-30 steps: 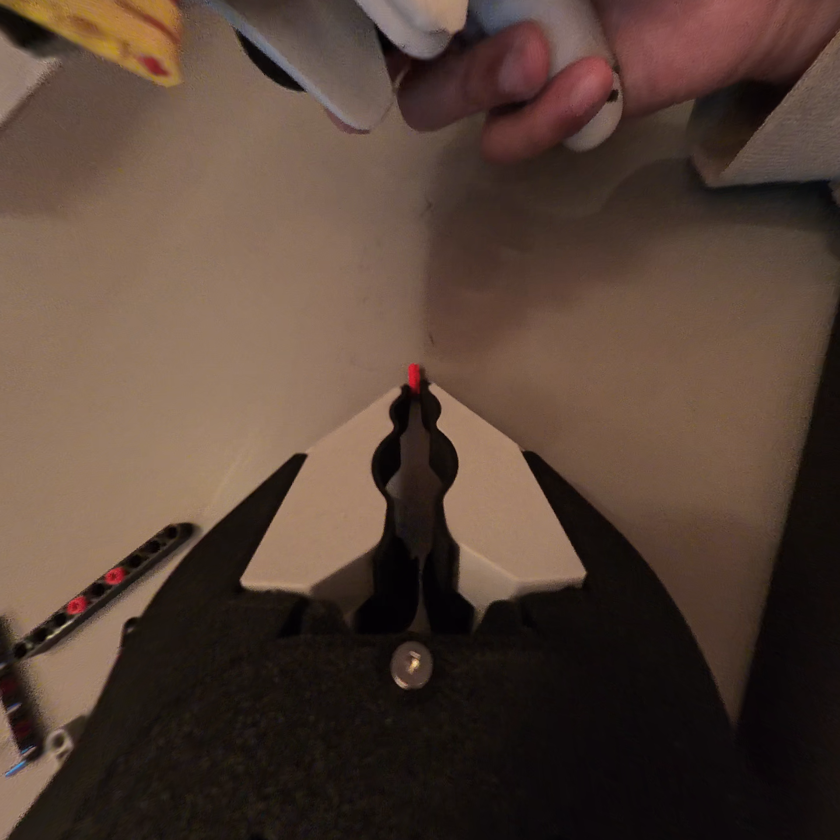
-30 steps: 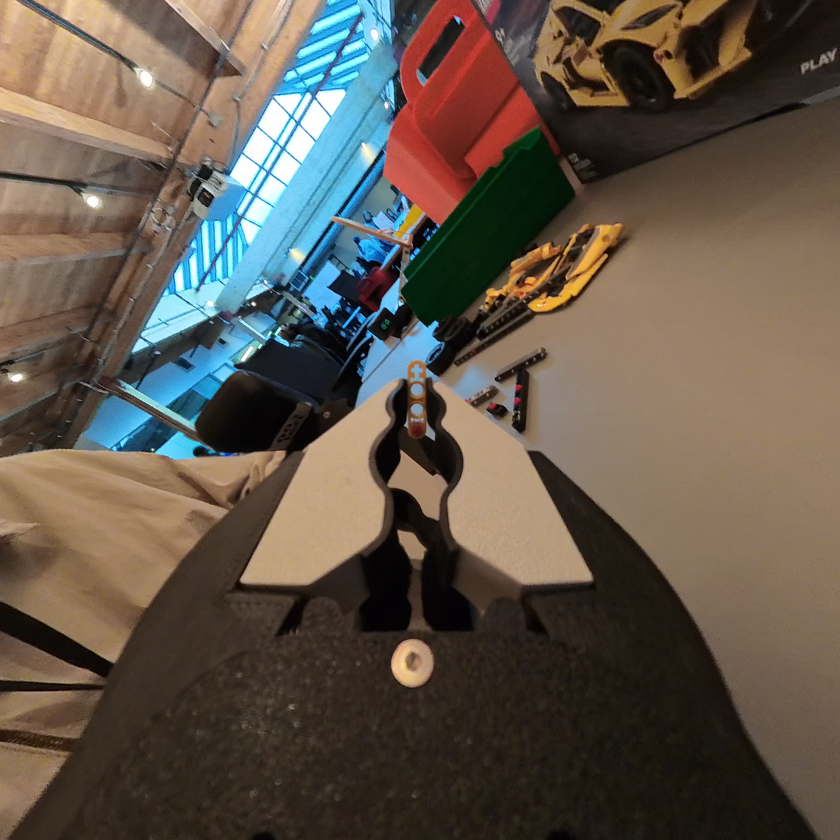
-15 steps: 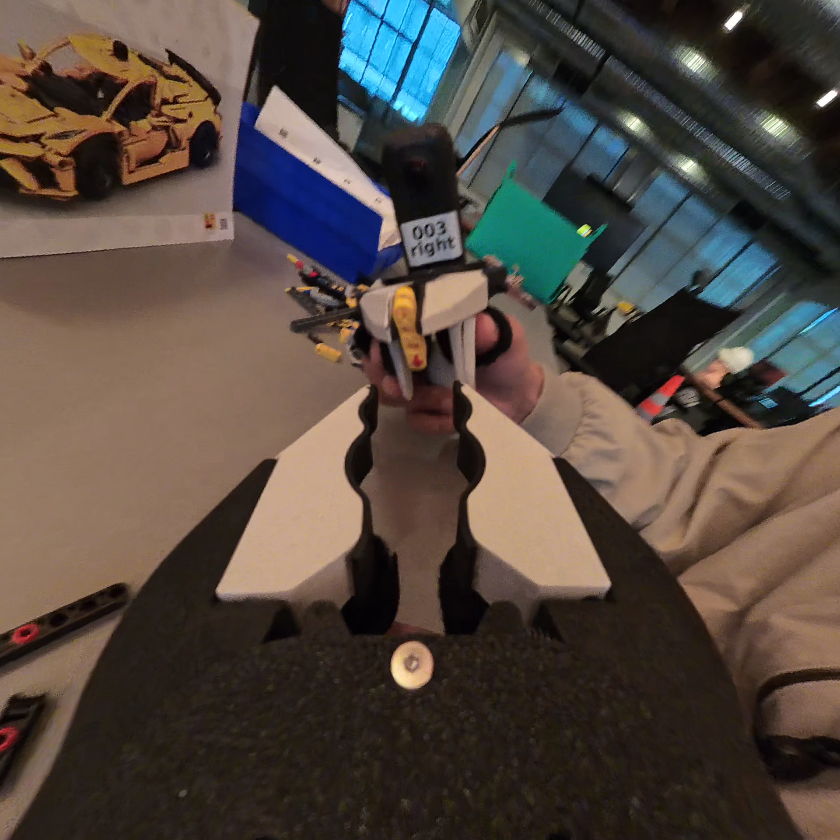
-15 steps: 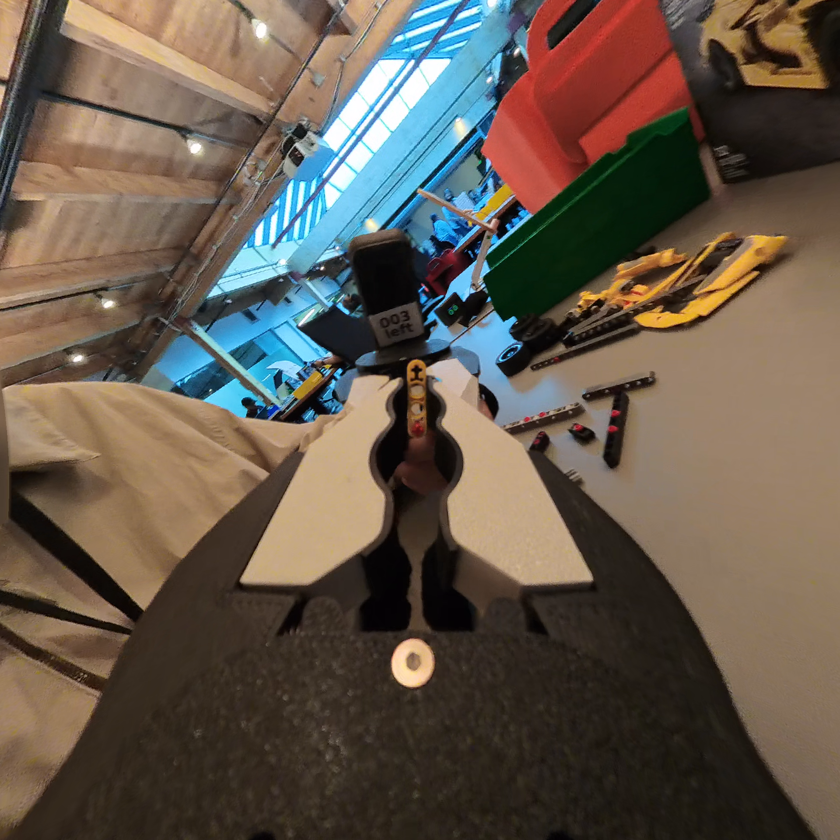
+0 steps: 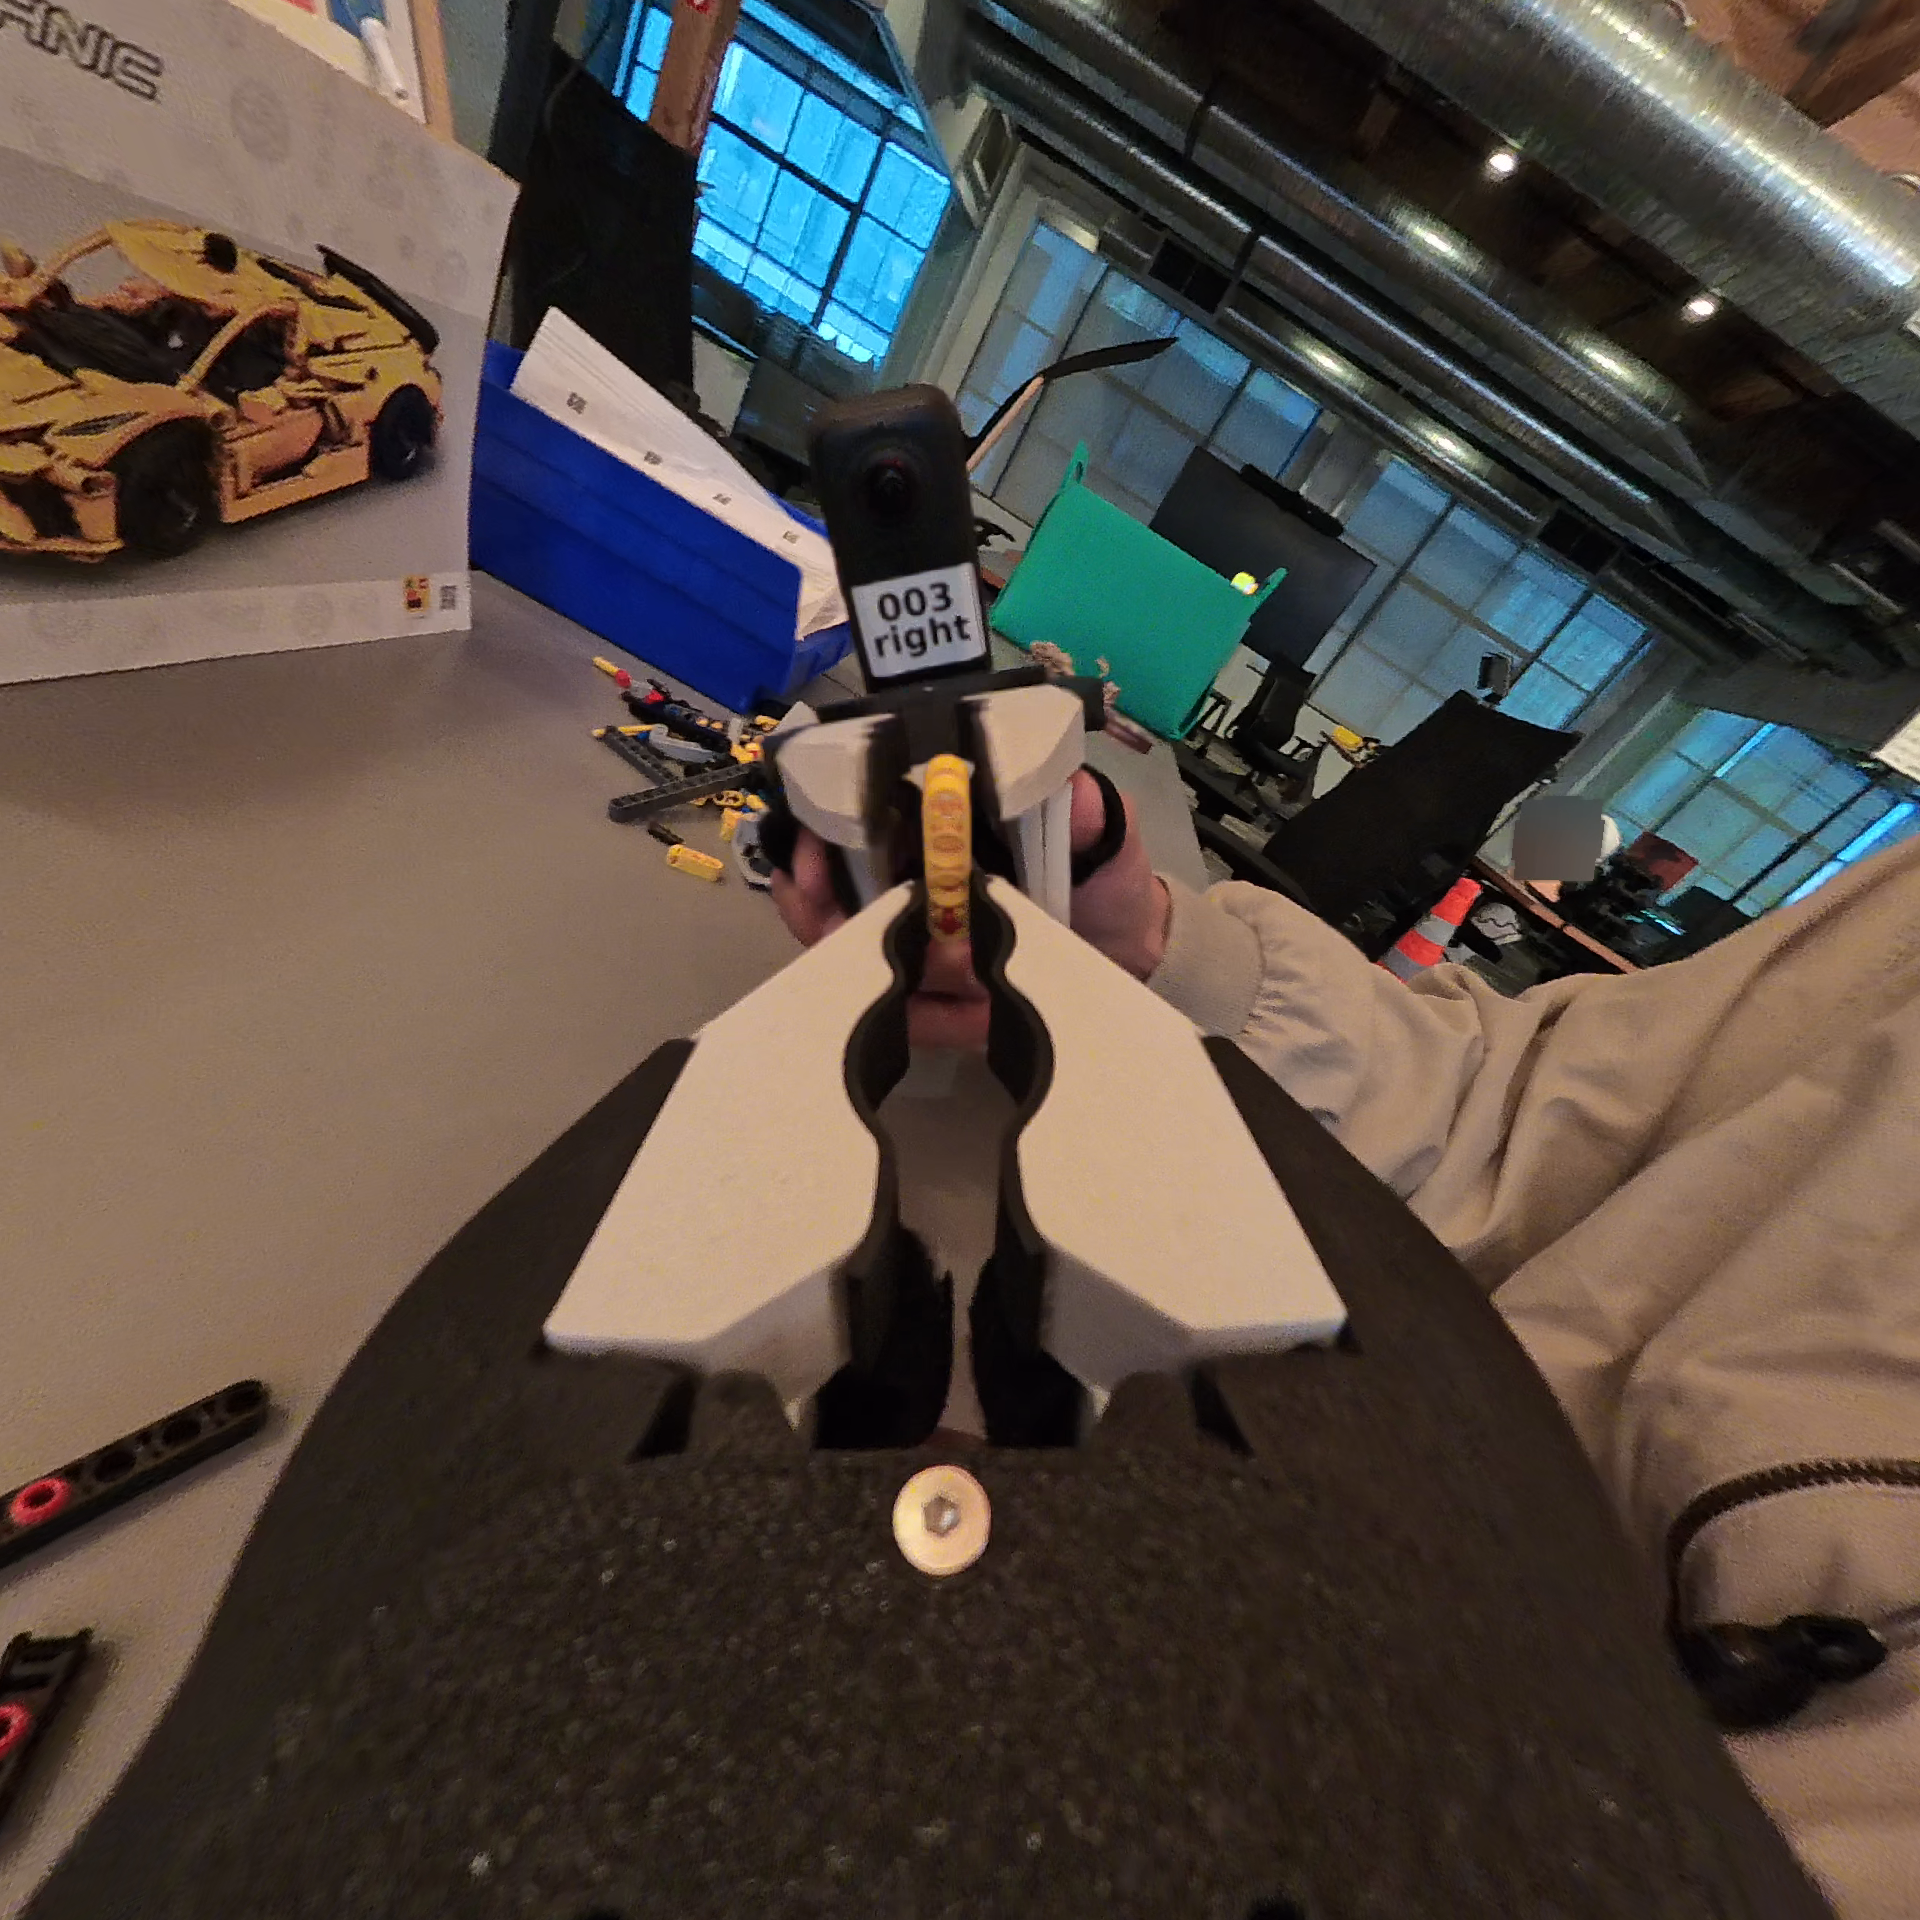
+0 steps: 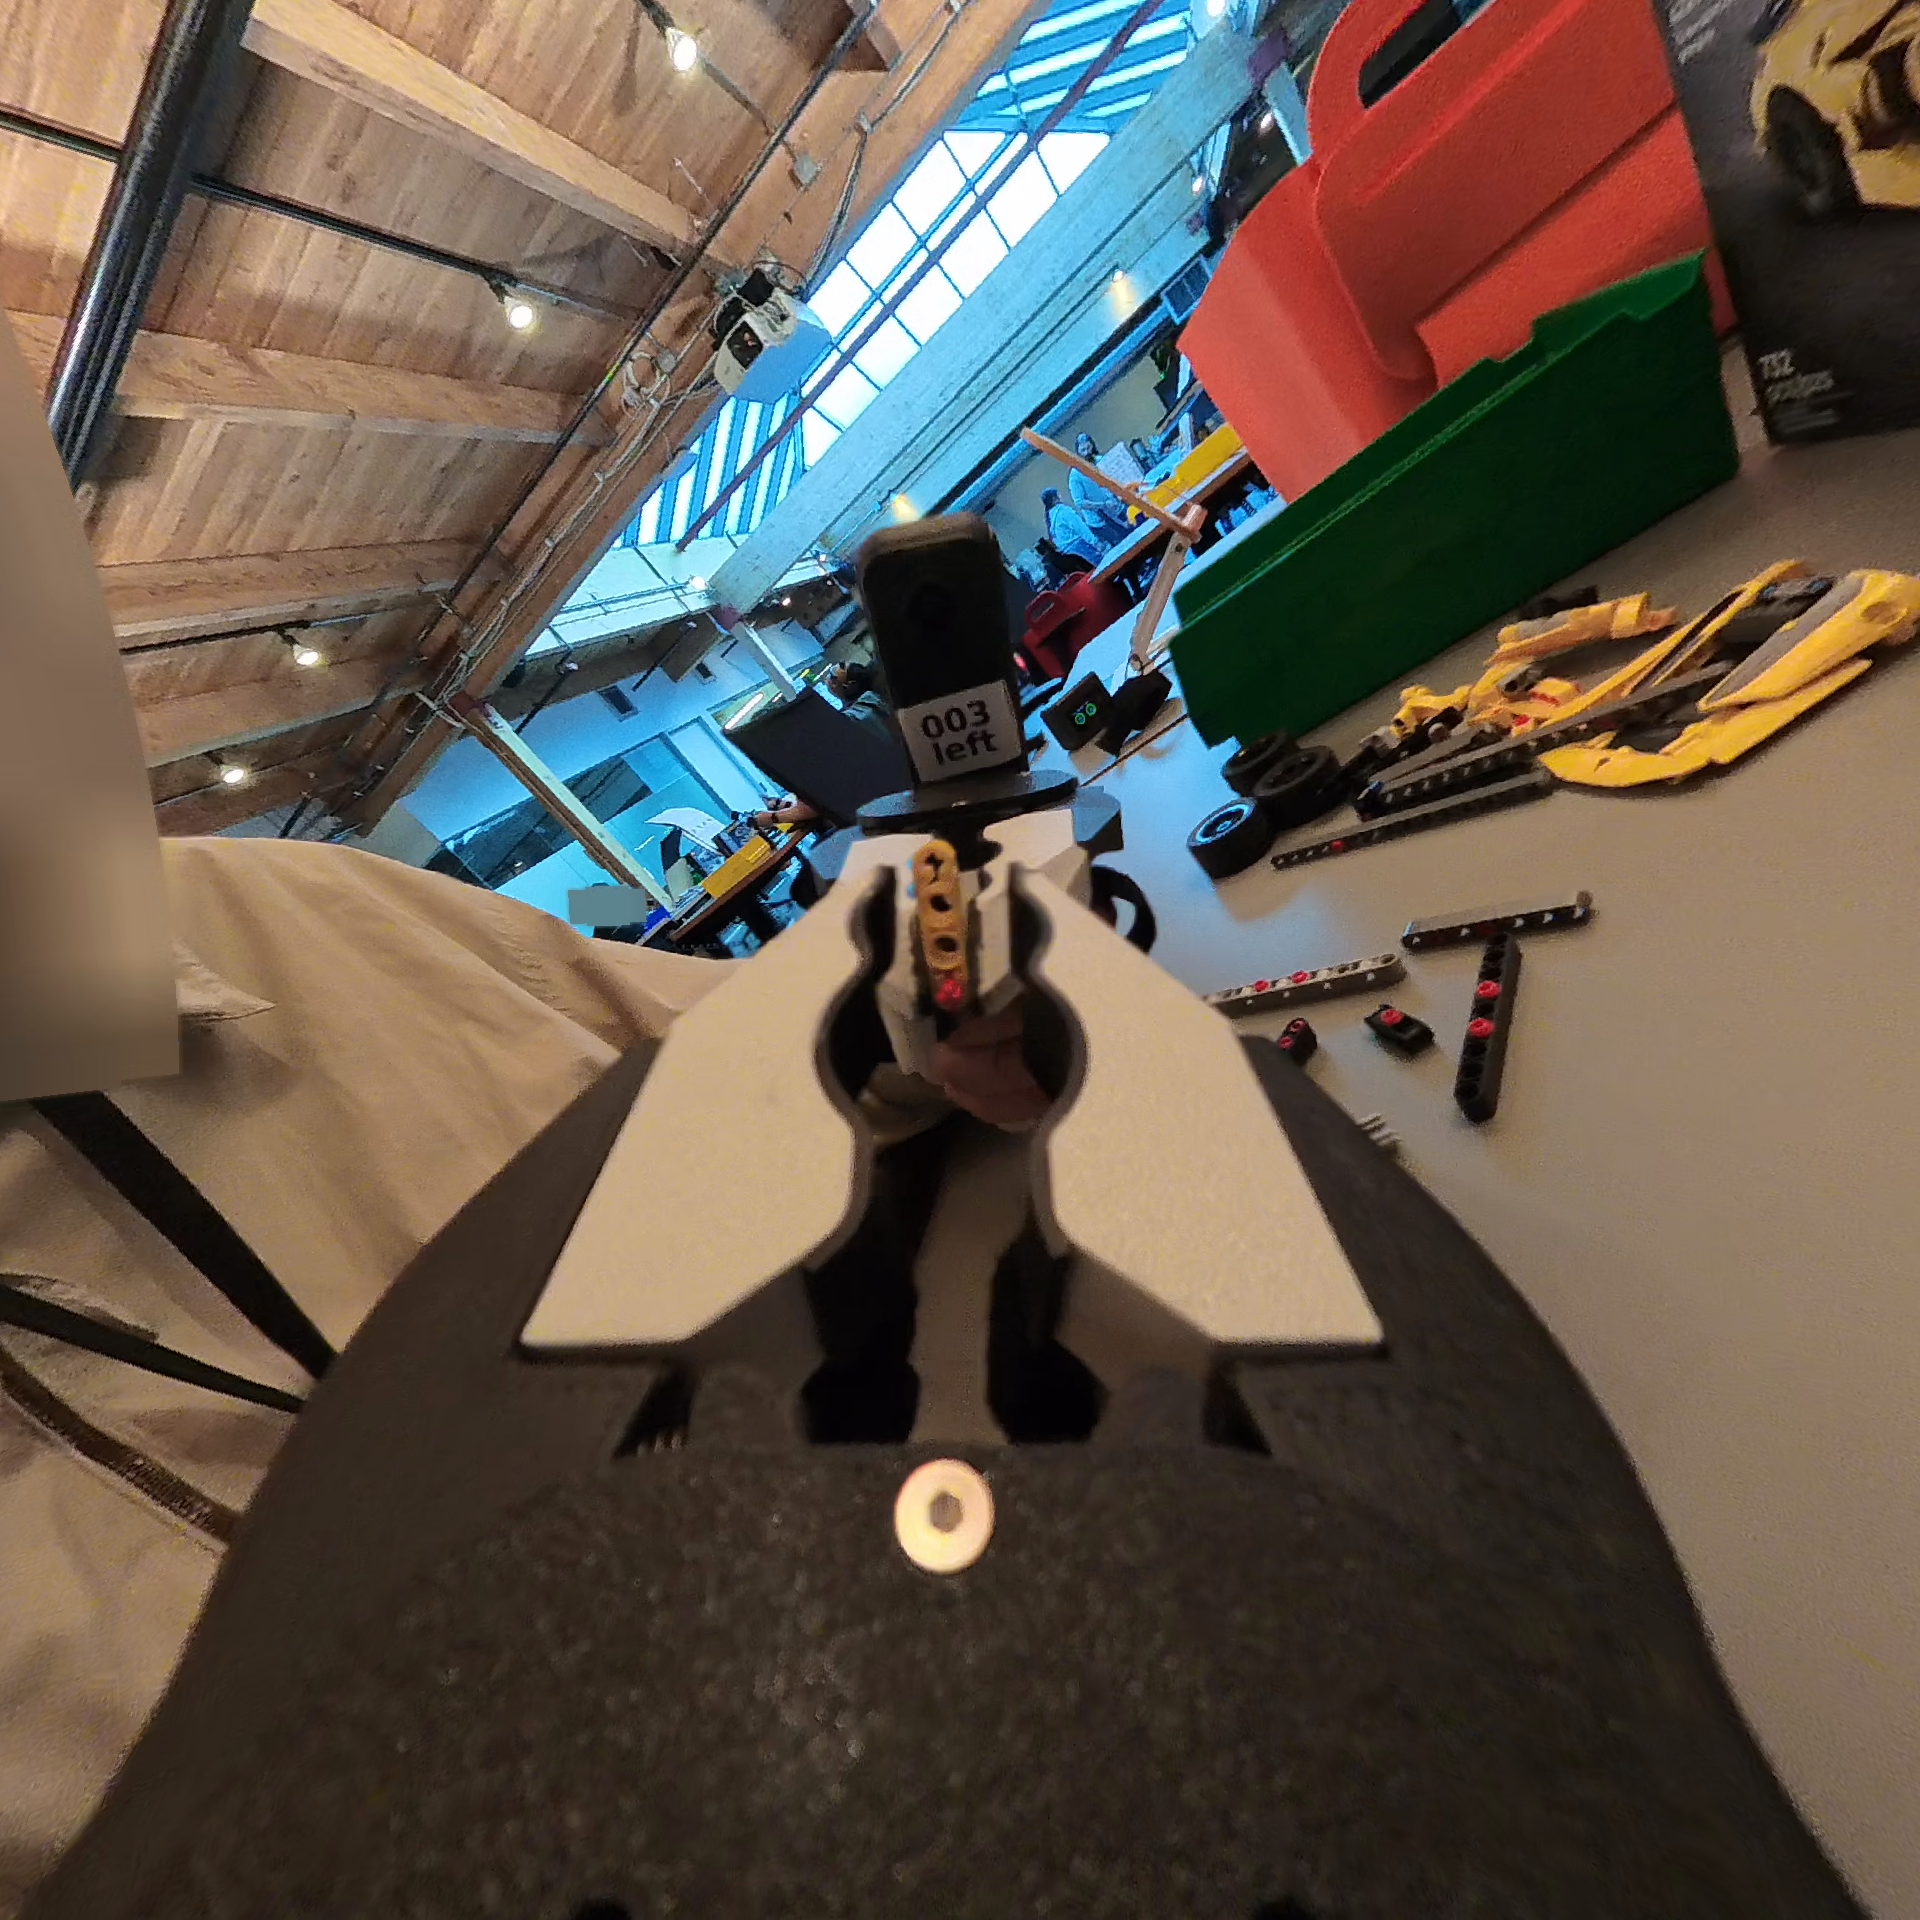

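Observation:
A short yellow beam with holes and a red pin in its lower end is held in the air between my two grippers, which face each other. My left gripper is shut on the beam's lower end. In the right wrist view the left gripper shows just beyond, its grey fingers clamped on the beam. My right gripper stands around the beam's upper part with its jaws wider than the beam. It shows facing me in the left wrist view, held by a hand.
On the grey table lie black beams with red pins, wheels and yellow car panels. A green bin and a red bin stand behind. A blue bin, a parts pile and a car box are at the far left. Left and right tips are no more than a few centimetres apart.
My left gripper rose from the table, opened, came up to the yellow beam and closed on its lower end. My right gripper's jaws widened around the beam.

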Demonstrator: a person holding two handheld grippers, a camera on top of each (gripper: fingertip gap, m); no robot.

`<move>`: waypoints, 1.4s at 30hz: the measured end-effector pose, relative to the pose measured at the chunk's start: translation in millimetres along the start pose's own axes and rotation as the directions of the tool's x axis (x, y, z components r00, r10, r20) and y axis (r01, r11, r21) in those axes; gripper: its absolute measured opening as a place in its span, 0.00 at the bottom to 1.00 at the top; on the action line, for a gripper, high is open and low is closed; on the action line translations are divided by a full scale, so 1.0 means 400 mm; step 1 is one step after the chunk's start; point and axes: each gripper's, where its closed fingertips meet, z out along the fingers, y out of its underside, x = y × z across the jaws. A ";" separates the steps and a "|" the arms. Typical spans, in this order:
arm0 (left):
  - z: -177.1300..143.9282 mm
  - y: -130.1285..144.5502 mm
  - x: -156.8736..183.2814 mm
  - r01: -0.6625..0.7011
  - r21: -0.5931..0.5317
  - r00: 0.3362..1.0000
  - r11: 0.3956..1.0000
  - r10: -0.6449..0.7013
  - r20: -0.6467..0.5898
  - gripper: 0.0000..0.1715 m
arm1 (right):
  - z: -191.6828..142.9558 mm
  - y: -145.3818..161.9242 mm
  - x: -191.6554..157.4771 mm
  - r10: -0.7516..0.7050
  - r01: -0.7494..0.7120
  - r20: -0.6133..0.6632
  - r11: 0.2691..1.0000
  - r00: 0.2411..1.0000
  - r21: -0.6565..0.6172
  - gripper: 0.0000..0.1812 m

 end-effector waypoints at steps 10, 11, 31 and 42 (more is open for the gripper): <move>-0.031 -0.012 0.035 0.420 -0.015 0.867 0.907 -0.406 -0.291 0.04 | -0.019 0.049 -0.024 -0.710 0.669 -0.113 0.696 0.695 -0.261 0.06; -0.032 -0.006 0.039 0.455 -0.042 0.840 0.889 -0.444 -0.312 0.04 | -0.016 0.056 -0.029 -0.711 0.671 -0.094 0.693 0.697 -0.264 0.07; -0.029 0.036 0.020 0.589 -0.131 0.745 0.797 -0.599 -0.293 0.04 | -0.014 0.090 -0.007 -0.768 0.700 -0.077 0.615 0.635 -0.363 0.02; -0.035 0.036 0.046 0.457 -0.151 0.832 0.876 -0.482 -0.274 0.04 | -0.012 0.093 -0.032 -0.785 0.729 -0.016 0.582 0.619 -0.361 0.00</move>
